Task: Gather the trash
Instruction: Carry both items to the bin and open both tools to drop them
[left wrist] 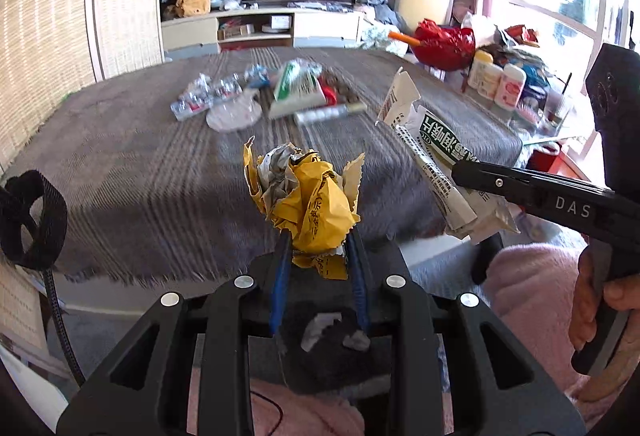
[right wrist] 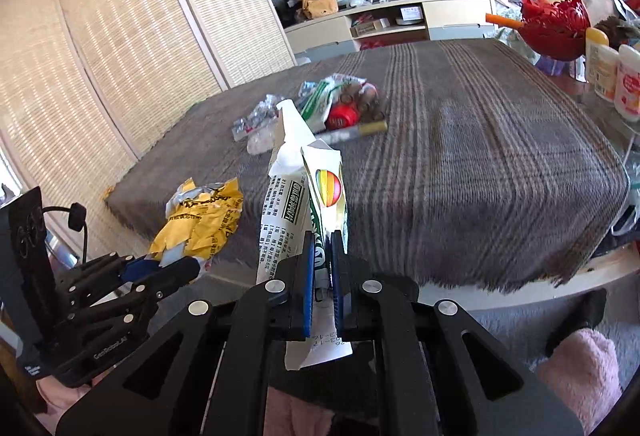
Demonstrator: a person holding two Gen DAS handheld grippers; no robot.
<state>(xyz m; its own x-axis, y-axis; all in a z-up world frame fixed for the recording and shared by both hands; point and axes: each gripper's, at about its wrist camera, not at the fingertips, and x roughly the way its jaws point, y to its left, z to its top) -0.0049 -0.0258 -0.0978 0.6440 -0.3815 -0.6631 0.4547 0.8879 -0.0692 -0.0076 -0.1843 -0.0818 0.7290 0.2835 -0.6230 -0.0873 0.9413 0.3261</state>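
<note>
Both tools are full, left tool [left wrist: 318, 236] clamped on yellow wrapper [left wrist: 316, 203], right tool [right wrist: 320, 256] pinching the white carton [right wrist: 292, 195], remaining trash pile [left wrist: 272, 95] straight ahead mid-bed.

The left gripper [left wrist: 318, 240] points forward and downward, its blue-padded fingers [left wrist: 280, 276] partly closed and pinching a crumpled yellow wrapper [left wrist: 316, 203] between them. The right gripper [right wrist: 322, 260] is angled down likewise, its pads [right wrist: 308, 284] pressed nearly together on a flattened white-and-green packet [right wrist: 304, 195] that stands up out of the jaws. In the left wrist view a bare hand [left wrist: 600, 300] wraps the right gripper's handle, with pink fleece sleeves [left wrist: 532, 288] below.
</note>
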